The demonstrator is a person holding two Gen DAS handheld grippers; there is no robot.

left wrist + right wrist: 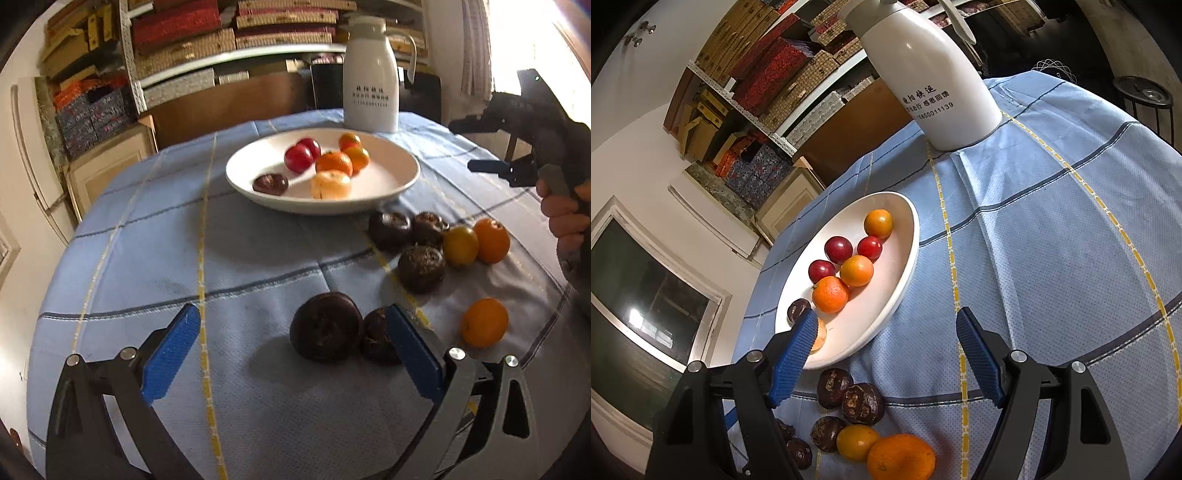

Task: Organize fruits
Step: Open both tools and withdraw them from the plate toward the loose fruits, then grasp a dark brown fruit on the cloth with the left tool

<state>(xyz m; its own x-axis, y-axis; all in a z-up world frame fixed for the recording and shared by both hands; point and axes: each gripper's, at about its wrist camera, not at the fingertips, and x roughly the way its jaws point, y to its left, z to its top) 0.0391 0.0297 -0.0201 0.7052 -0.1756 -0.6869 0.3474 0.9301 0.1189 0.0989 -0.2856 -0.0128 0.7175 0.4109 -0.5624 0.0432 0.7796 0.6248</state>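
white thermos jug (934, 77), black Chinese print, number 15850011139

A white thermos jug (371, 74) stands on the blue checked tablecloth (147, 229) before box-filled shelves (177, 33).

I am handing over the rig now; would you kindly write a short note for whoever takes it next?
Left gripper: open, low over two dark fruits near the table's front.
Right gripper: open, empty, by the plate's rim.
Done: white plate holds red, orange and one dark fruit.
Left: five dark fruits and three oranges on the blue cloth.
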